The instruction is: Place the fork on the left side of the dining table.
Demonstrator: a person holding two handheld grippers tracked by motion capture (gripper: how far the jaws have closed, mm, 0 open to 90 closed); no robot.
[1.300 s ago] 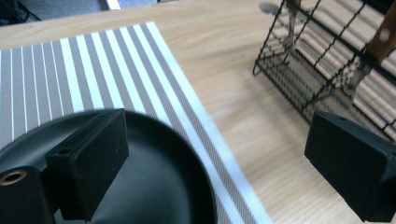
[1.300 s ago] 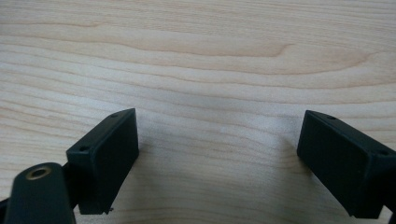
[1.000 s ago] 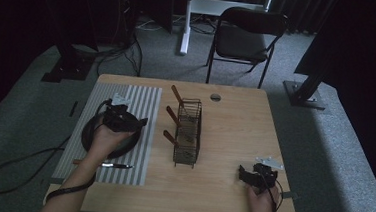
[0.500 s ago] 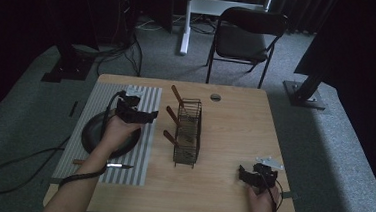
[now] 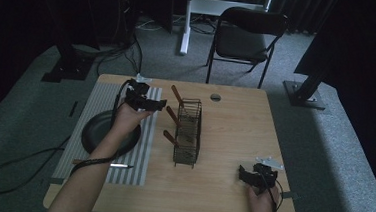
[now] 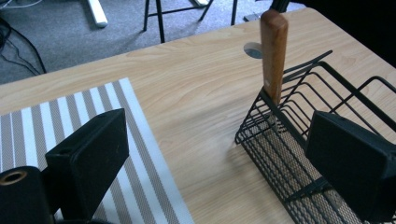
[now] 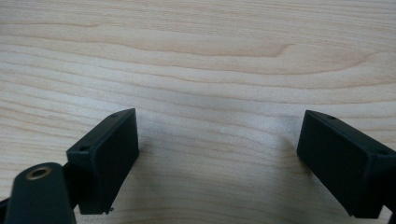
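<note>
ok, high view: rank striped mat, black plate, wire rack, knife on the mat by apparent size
1. striped mat
2. black plate and wire rack: look alike in size, not ranked
3. knife

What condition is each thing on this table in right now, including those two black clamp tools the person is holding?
Left gripper: open, empty, raised beside the rack.
Right gripper: open, empty, low over bare table.
Wire rack: upright, holding three wooden-handled utensils.
Wooden handle: standing upright in the rack's end.
Dark plate: flat on the striped mat, nothing on it.
Knife: lying flat on the mat.
</note>
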